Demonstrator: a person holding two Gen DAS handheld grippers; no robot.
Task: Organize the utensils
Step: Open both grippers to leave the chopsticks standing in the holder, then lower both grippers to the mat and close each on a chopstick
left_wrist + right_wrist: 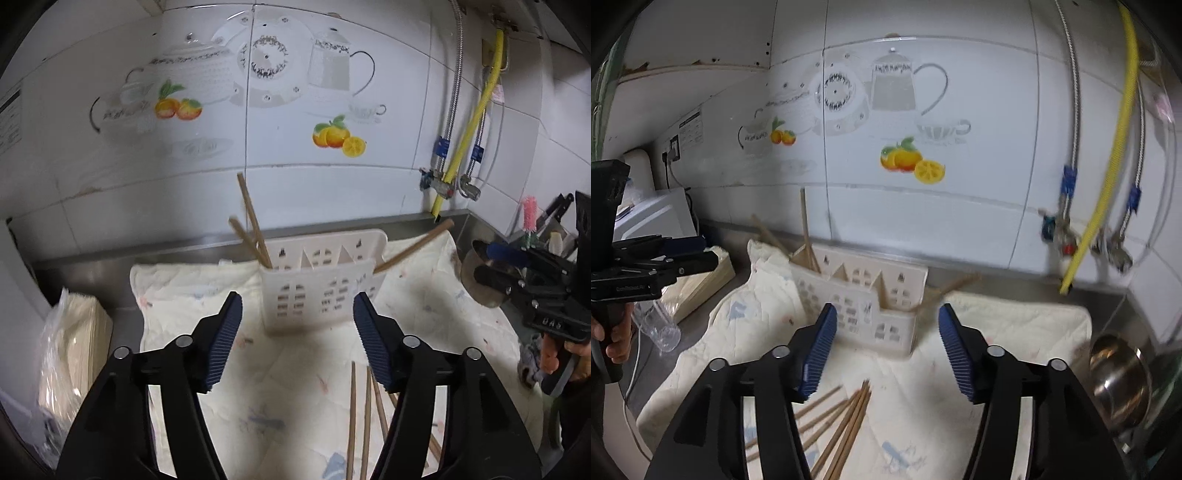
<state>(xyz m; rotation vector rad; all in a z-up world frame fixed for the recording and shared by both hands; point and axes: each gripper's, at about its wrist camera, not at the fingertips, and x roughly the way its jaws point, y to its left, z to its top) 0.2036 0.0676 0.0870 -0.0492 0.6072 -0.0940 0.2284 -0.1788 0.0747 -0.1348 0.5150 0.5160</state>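
Note:
A cream plastic utensil holder (314, 291) with cut-out windows stands on a pale cloth (295, 376). Wooden chopsticks (253, 225) stick out of its left compartment, and one chopstick (413, 246) leans out of its right side. Several loose chopsticks (365, 417) lie on the cloth in front. My left gripper (297, 332) is open and empty, just before the holder. In the right wrist view the holder (860, 306) is ahead, and my right gripper (886, 345) is open and empty above the loose chopsticks (846, 428).
A steel bowl (1119, 384) sits at the right. A plastic-wrapped stack (74, 354) lies left of the cloth. The tiled wall (258, 110) with hoses and valves (450, 184) is close behind. A white appliance (657, 214) stands far left.

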